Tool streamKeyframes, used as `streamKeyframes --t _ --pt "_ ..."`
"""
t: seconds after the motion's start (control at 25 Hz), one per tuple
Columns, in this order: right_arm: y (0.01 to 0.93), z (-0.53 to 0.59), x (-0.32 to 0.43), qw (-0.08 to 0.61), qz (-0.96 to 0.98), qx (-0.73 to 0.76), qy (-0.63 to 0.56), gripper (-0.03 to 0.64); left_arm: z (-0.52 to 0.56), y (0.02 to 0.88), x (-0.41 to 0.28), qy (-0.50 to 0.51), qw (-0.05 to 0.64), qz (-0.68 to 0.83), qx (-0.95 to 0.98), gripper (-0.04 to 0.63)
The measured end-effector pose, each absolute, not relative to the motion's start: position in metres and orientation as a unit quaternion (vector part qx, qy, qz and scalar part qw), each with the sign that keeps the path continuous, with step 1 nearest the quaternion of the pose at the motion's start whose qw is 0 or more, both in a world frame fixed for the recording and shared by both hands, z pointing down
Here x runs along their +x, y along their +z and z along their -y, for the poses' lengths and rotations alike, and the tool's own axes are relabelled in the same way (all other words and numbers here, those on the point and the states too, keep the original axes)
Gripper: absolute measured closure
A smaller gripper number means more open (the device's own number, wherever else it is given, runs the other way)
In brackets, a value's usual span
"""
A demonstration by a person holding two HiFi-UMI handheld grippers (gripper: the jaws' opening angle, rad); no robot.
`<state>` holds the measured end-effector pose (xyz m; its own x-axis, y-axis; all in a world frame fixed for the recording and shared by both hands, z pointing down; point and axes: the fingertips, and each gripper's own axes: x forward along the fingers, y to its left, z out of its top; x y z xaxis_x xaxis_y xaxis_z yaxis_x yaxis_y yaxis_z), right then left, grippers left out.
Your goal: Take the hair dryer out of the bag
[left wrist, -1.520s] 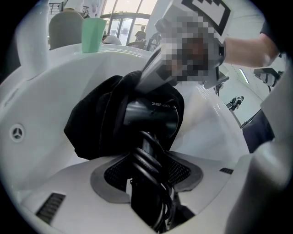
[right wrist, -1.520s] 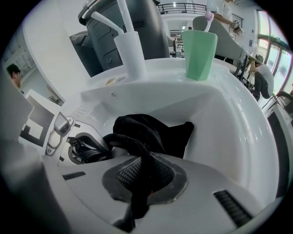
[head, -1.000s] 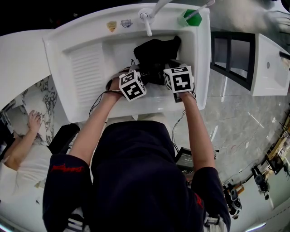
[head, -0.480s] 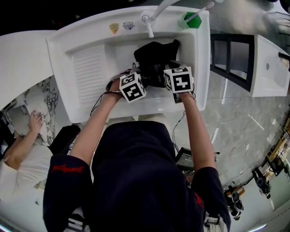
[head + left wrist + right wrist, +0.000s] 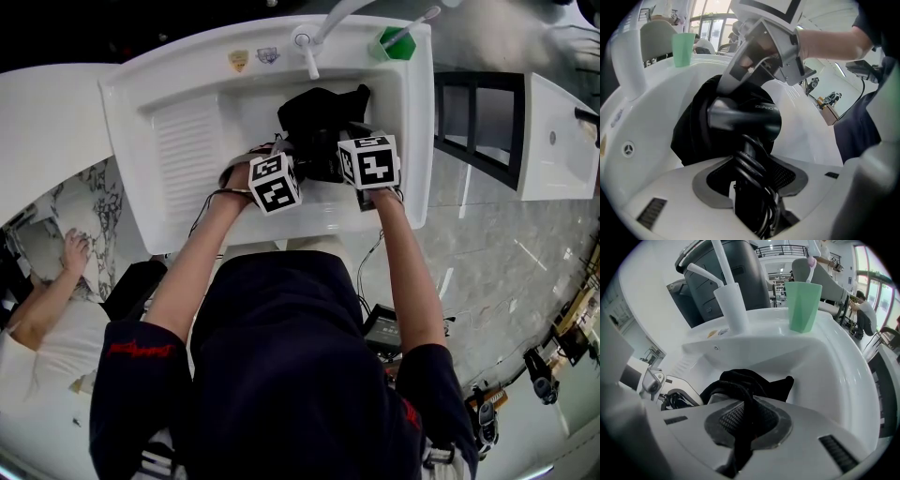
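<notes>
A black cloth bag (image 5: 323, 105) lies in the basin of a white sink (image 5: 122, 122). The dark hair dryer (image 5: 746, 120) sticks out of the bag (image 5: 696, 131), its cord wound round the handle. My left gripper (image 5: 752, 192) is shut on that handle and cord. My right gripper (image 5: 743, 437) is shut on a fold of the bag's fabric (image 5: 750, 380), just to the right of the dryer. In the head view both grippers, left (image 5: 289, 157) and right (image 5: 354, 141), point steeply down into the basin, close together. The dryer's nozzle end is hidden behind the right gripper (image 5: 754, 70).
A green cup (image 5: 394, 39) holding a toothbrush stands on the sink's back right corner, next to the white faucet (image 5: 305, 42). A ribbed washboard slope (image 5: 183, 150) fills the basin's left part. A second white basin (image 5: 562, 141) is at the far right. A person (image 5: 56, 281) sits low at left.
My left gripper has rolled a little about its own axis while keeping its hold. The right gripper and the bag have stayed where they were.
</notes>
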<state>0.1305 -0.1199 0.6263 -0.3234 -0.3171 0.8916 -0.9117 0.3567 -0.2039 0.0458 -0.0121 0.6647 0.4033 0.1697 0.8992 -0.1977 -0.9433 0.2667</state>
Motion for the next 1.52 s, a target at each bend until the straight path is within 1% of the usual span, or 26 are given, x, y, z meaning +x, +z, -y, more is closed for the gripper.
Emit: streamKeyframes --t 0.52,1.2,1.24,1.36,1.52 --pt "0.635 0.116 0.138 0.419 0.706 0.426 0.381 0.580 0.006 0.652 0.046 0.529 0.167 0.016 0.832 0.370" --pt "0.625 0.111 0.131 0.403 0.724 0.406 0.386 0.577 0.004 0.635 0.026 0.527 0.175 0.039 0.831 0.370" --pt "0.625 0.111 0.130 0.403 0.726 0.403 0.385 0.570 0.005 0.633 0.024 0.526 0.177 0.042 0.830 0.370" --pt "0.624 0.108 0.128 0.404 0.729 0.396 0.387 0.515 0.006 0.630 0.018 0.524 0.181 0.049 0.831 0.370" --pt "0.625 0.106 0.124 0.399 0.731 0.390 0.392 0.488 0.008 0.626 0.011 0.522 0.182 0.056 0.831 0.370"
